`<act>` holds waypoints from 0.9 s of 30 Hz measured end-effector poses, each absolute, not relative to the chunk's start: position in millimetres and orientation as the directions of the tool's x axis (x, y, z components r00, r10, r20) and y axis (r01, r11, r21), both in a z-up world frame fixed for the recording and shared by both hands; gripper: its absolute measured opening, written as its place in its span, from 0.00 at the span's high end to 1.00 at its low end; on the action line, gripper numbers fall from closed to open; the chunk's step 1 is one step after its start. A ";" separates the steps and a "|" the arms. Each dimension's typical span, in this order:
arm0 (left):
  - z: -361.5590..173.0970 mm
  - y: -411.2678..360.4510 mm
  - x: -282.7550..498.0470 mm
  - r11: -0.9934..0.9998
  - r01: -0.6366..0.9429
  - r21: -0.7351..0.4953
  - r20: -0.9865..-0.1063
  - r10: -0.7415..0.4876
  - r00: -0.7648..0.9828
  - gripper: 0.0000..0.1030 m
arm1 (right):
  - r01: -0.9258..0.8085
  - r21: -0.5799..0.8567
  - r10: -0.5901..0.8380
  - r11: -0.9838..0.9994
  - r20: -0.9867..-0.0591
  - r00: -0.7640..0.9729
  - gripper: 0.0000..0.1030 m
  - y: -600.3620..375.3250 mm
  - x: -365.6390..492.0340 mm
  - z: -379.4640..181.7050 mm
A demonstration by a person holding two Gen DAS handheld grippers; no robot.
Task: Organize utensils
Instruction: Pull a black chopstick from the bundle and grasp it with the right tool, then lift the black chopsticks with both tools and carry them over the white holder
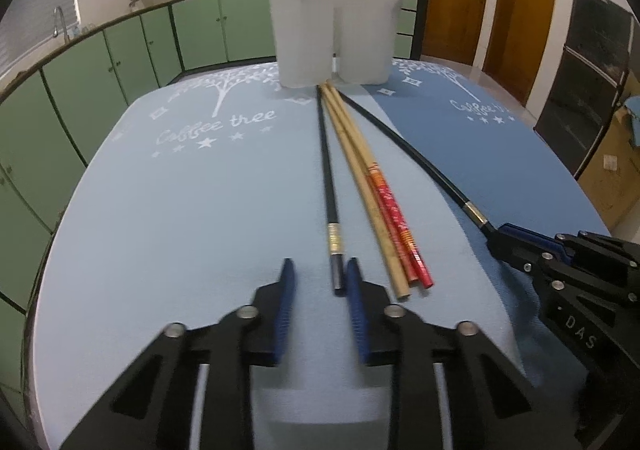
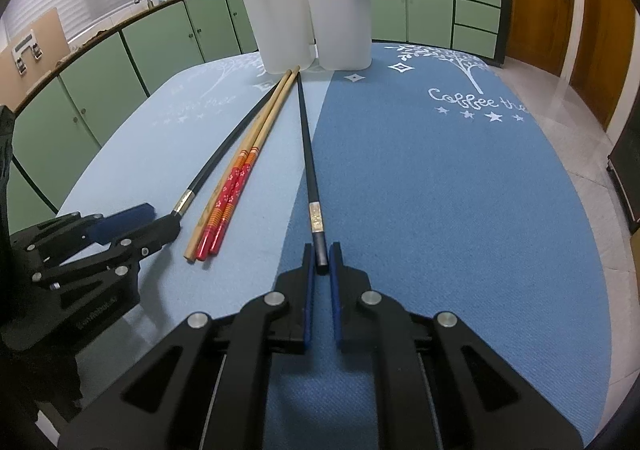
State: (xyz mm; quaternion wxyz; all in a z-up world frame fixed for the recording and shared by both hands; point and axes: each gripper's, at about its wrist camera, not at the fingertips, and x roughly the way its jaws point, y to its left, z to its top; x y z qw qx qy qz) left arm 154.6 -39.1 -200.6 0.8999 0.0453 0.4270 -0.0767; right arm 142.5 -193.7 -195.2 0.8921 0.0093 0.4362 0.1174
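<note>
Several chopsticks lie on the blue mats, tips toward a white two-cup holder (image 1: 334, 36) (image 2: 308, 20) that has a wooden stick and a red stick standing in it. My left gripper (image 1: 318, 270) is open; a black chopstick (image 1: 326, 170) (image 2: 218, 158) ends just inside its right finger. Beside it lie a plain wooden chopstick (image 1: 362, 186) and two red-handled chopsticks (image 1: 394, 218) (image 2: 230, 194). My right gripper (image 2: 321, 252) (image 1: 520, 240) has its jaws narrowly around the end of a second black chopstick (image 2: 308, 154) (image 1: 404, 142).
A light blue mat (image 1: 180, 210) and a darker blue mat (image 2: 460, 190) cover the round table. Green kitchen cabinets (image 1: 120, 58) run behind, with pots and a green flask on the counter. Wooden doors (image 1: 500, 2) stand at the right.
</note>
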 end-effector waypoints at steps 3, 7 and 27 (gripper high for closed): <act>-200.7 -40.5 155.7 0.985 0.171 -0.012 -0.775 -0.117 0.621 0.94 | -0.201 0.134 0.229 0.970 -0.774 0.590 0.93 -195.8 142.7 -195.3; -199.9 -41.5 155.8 0.987 0.159 -0.013 -0.774 -0.110 0.624 0.94 | -0.200 0.141 0.234 0.970 -0.773 0.589 0.93 -196.9 142.5 -195.3; -106.6 -14.8 131.6 0.986 0.162 -0.031 -0.658 -0.143 0.739 0.94 | -0.226 0.136 0.258 0.965 -0.672 0.694 0.94 -207.6 127.0 -123.0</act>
